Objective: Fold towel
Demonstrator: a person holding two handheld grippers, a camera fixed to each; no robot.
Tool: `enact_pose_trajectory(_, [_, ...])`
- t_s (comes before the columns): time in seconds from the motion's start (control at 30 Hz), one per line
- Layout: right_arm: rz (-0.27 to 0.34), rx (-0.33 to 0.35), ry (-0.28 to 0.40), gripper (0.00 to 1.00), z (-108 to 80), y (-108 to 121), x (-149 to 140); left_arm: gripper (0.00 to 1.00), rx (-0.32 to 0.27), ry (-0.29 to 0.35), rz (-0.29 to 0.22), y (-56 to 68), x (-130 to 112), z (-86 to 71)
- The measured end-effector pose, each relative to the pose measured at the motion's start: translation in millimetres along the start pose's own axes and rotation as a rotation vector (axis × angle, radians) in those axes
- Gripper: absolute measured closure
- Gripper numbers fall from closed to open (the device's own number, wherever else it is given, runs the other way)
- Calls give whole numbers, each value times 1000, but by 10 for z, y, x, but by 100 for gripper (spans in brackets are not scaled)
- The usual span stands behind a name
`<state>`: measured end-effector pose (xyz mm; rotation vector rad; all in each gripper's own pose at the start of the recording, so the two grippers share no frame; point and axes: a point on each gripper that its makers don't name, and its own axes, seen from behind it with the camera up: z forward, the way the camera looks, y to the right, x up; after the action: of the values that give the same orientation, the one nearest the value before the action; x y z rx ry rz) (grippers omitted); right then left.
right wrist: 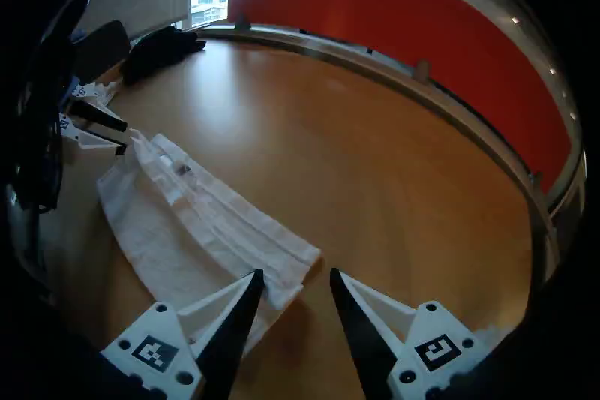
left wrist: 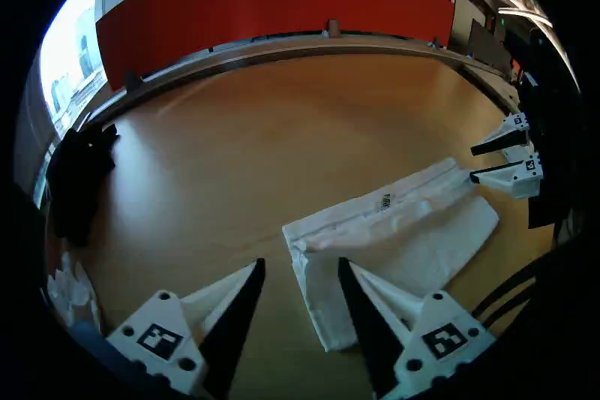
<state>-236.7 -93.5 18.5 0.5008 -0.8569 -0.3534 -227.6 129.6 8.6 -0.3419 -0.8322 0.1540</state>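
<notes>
Jaws gape: left gripper (left wrist: pixel 300 262), right gripper (right wrist: pixel 295 272) at opposite towel (left wrist: pixel 405 229) edges on table (left wrist: pixel 300 122).

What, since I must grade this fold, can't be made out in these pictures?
Towel: its lower layers, covered by the top one, both views.
Its tag: too small, left gripper view.
Its near edge: behind the left gripper's finger, left gripper view.
Dark heap: too dark to identify, right gripper view.
White crumpled thing: cut off at the view's edge, left gripper view.

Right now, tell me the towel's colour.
The towel is white, clearest in the left gripper view.
</notes>
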Motion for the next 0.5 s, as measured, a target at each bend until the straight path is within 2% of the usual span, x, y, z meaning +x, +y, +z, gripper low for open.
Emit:
enact_pose_trajectory(0.03, [1,0,4,19,-2,5,14,5,0,-2,-3,0,0,0])
enact_pose_trajectory(0.1, [2,-1,12,6,-6,17,39,2,-1,-3,-11,-3,1,-1])
enact_pose_trajectory(0.13, [2,-3,15,3,-9,24,48,2,-1,-2,-15,-6,1,-2])
enact_pose_trajectory(0.27, [-3,-15,22,3,-20,61,69,2,4,-1,-29,-30,4,-10])
enact_pose_trajectory(0.5, [-4,-29,39,3,-57,104,131,2,12,2,-15,-44,14,-48])
